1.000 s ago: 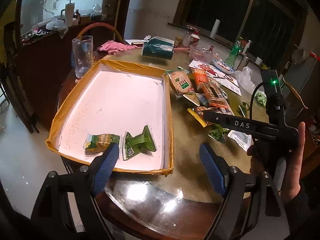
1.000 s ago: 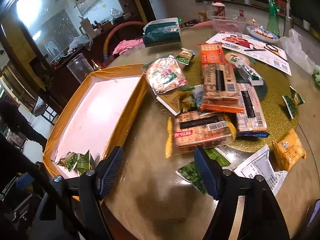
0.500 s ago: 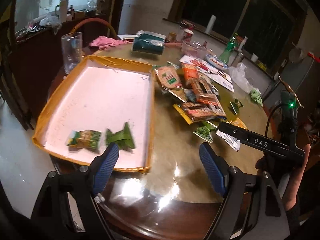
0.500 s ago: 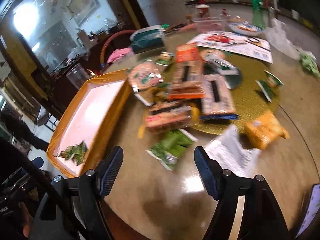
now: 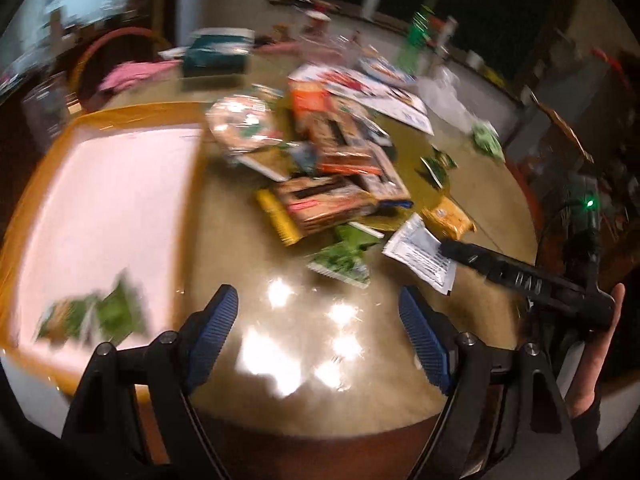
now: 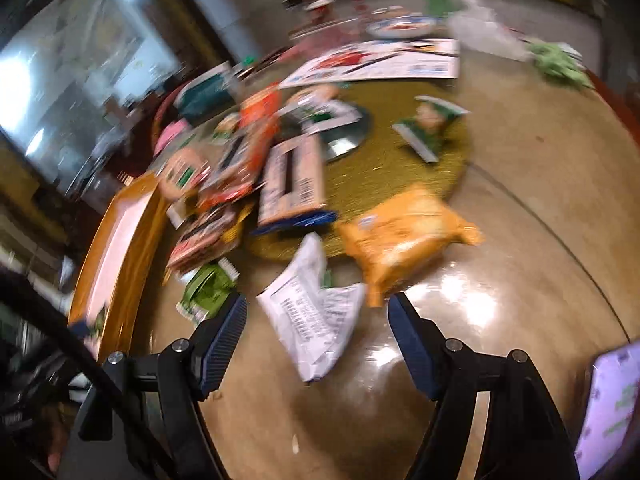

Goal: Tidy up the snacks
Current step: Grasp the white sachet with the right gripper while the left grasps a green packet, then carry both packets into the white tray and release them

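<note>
- We take this for a home dining room: a large round table (image 5: 256,280) with a glossy tan top fills both views.
- On it we see a round gold turntable mat (image 6: 384,168), the kind used for shared meals.
- Loose household things lie about: a crumpled pink cloth (image 5: 136,74), a dark green tissue box (image 5: 216,56), a printed paper leaflet (image 6: 380,62).
- Behind, we make out a dark window (image 5: 500,12) and a dark wooden sideboard, though blur hides the details.
</note>
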Tool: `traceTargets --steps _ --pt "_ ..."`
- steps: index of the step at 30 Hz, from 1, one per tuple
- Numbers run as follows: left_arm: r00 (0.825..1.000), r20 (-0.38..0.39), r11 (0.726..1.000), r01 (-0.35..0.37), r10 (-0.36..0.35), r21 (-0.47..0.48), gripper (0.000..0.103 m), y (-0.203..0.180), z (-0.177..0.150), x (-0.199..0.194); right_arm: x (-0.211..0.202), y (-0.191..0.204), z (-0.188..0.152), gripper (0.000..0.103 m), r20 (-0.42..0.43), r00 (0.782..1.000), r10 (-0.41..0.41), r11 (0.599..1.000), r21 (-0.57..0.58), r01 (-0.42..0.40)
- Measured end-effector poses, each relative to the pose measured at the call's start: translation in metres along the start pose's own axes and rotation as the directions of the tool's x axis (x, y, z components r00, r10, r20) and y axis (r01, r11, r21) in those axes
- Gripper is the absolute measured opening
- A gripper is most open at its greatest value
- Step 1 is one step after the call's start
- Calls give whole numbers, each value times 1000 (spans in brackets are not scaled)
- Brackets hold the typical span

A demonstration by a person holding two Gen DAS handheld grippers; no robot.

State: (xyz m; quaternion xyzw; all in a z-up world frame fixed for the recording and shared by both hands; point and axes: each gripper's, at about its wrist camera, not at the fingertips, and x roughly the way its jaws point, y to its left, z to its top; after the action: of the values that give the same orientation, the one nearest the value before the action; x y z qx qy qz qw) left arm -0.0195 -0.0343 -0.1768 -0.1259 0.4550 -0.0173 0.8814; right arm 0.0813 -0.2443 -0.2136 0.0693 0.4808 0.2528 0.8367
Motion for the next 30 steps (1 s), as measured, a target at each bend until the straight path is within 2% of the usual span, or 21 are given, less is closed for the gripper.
traceTargets --steps 2,3,4,5,6,7,8,9,10,11,14,20,24,27,30 --pt "998 -55 998 33 -30 57 83 -11 13 29 9 9 0 73 -4 999 -33 997 -75 32" --pt "997 -71 997 42 -37 68 83 -13 16 37 15 10 1 69 -10 999 -47 995 -89 46" --pt "994 -108 995 41 -31 91 83 -19 22 55 19 8 1 63 -24 999 -41 996 -86 39" --pt "992 -126 993 30 -16 110 82 -22 23 64 24 4 1 48 -47 998 -34 997 -69 31" --pt "990 -144 991 14 6 134 79 -27 25 77 25 2 -2 40 -61 998 -28 998 -57 25" --pt "988 -155 990 12 10 141 74 -28 24 85 22 2 -4 39 -47 998 -30 998 -62 27" --pt "984 -178 990 14 11 138 62 -29 23 93 20 3 -8 35 -46 998 -38 996 -79 34" --pt "981 -194 992 21 4 126 57 -28 23 96 18 2 -10 23 -48 998 -40 996 -86 36" --pt "989 -148 993 24 -6 116 53 -27 22 92 18 1 -10 17 -52 998 -40 996 -86 35" --pt "988 -150 994 33 -17 105 48 -26 22 91 18 -1 -11 16 -55 998 -37 996 -81 33" --pt "986 -154 996 69 -61 47 42 -18 19 86 14 -5 -12 14 -53 998 -19 998 -60 16" --pt "988 -140 998 69 -70 -14 36 0 -4 55 1 0 -21 10 -35 999 0 998 -69 -2" --pt "988 -126 995 78 -85 -60 30 5 -18 44 -17 7 -27 9 10 1000 29 996 -79 -28" --pt "991 -79 990 96 -104 -105 29 15 -27 17 -28 26 -26 9 35 996 81 991 -107 -77" --pt "996 10 984 93 -93 -153 29 34 -29 -29 -36 60 -20 9 49 988 149 977 -164 -139"
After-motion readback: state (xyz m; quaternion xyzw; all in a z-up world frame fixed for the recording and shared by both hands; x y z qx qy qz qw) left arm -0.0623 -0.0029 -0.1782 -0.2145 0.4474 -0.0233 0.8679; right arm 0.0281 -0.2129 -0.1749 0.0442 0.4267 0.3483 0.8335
